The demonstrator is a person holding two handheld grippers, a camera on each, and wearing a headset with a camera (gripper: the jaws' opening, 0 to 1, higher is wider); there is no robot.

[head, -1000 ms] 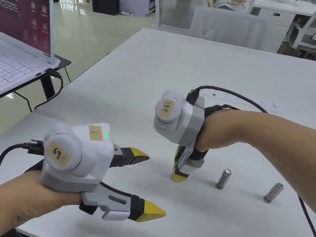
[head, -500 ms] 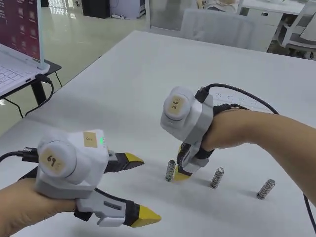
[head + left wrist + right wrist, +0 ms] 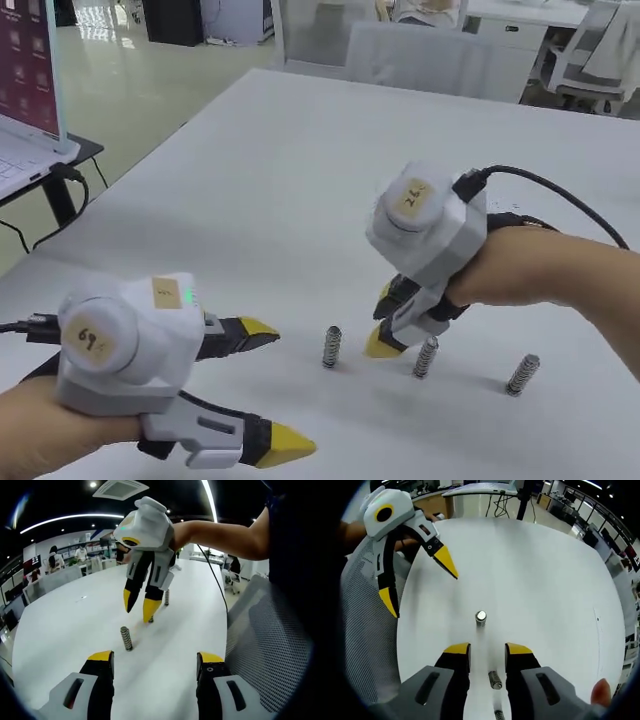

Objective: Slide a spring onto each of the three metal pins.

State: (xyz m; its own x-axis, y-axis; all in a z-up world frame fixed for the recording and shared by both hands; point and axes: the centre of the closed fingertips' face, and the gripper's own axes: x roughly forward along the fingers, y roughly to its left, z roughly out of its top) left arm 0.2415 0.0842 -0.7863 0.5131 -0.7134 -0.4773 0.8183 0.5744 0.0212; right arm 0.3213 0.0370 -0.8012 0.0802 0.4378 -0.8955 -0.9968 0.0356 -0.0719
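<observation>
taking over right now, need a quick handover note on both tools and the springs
Left tool: open, empty, held low over the table.
Right tool: open, empty, tips down between the left spring and middle spring.
Right spring completes the row.
Done: all three springs stand upright, apparently on their pins.
Left: probably just check that each is seated.

The white table (image 3: 300, 170) is seen from above and behind in the head view. It is skimmed low in the left gripper view and faced steeply downward, close up, in the right gripper view. One spring (image 3: 331, 347) is shared by all three.
</observation>
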